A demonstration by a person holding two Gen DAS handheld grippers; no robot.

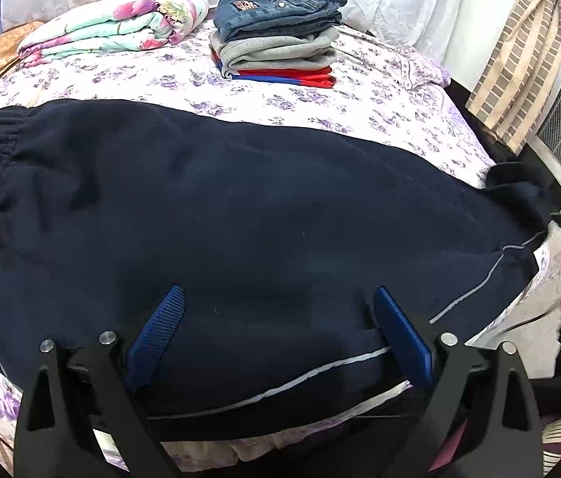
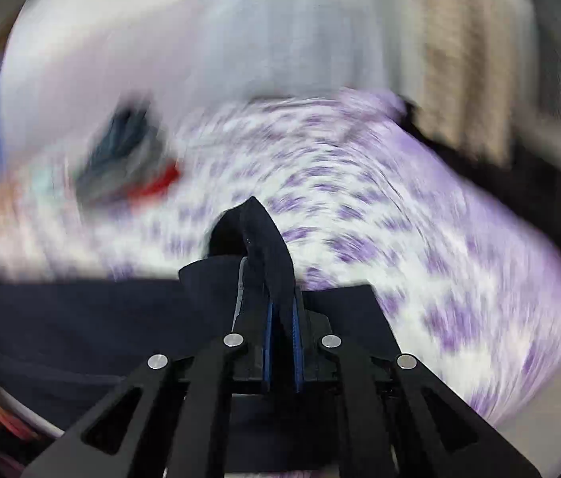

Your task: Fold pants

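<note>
The bed [image 1: 380, 79] wears a white sheet printed with purple flowers; dark navy pants [image 1: 220, 219] lie spread across its near edge, waistband toward the left; a stack of folded clothes [image 1: 280, 28], jeans on top, grey then red and blue beneath, sits toward the far edge; a folded floral quilt [image 1: 121, 24] lies beside the stack at the far left.

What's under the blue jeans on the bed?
The jeans sit on folded grey pants, then red and blue clothes, all on the flowery bedsheet. Anything hidden inside the pile can't be seen.
</note>
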